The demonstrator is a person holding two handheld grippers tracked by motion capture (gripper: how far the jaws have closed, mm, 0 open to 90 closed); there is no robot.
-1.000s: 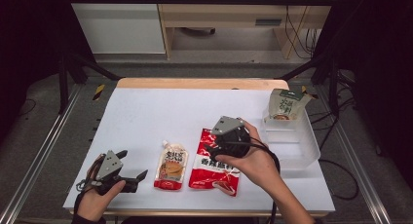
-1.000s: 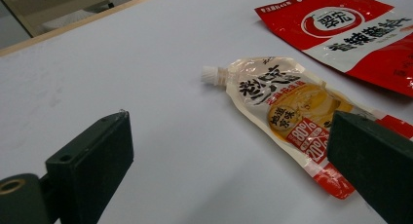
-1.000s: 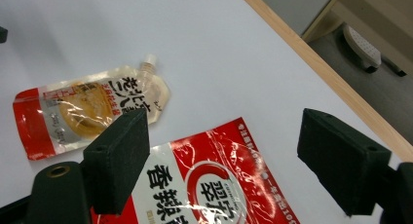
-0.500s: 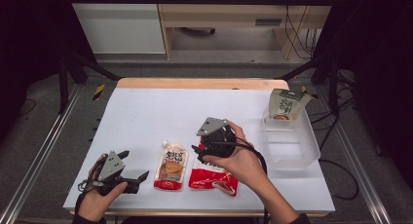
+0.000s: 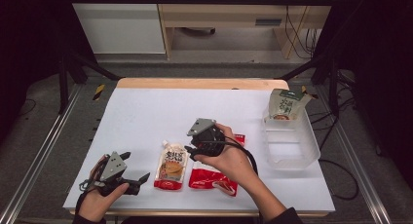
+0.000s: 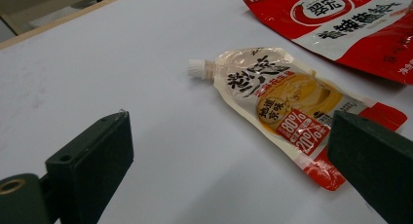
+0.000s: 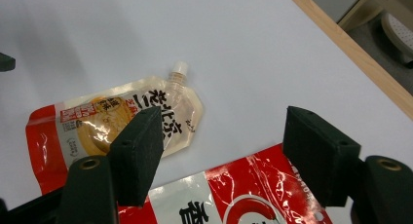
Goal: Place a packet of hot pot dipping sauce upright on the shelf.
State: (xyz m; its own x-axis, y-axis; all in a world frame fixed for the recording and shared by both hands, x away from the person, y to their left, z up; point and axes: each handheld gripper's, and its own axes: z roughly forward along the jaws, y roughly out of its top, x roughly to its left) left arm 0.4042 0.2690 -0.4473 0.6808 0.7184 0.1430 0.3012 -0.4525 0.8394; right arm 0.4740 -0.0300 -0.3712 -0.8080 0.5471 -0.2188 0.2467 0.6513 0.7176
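Grippers sit at the near side of the white table, one in each hand. The right gripper hovers over the top edge of a red sauce packet, its jaws spread wide and holding nothing; in the right gripper view the packet's red-and-white face lies under and between the two black jaws, and the spouted sauce pouch lies at about ten o'clock from the gap, its white cap pointing away from the camera. In the high view that pouch lies flat just beside the red packet, at its nine o'clock, cap toward twelve o'clock. The left gripper rests near the table's front-left corner, well apart from the pouch at its three o'clock, jaws likewise spread and empty. A clear plastic bin stands at the table's right side, with a green-and-white pouch leaning at its far end.
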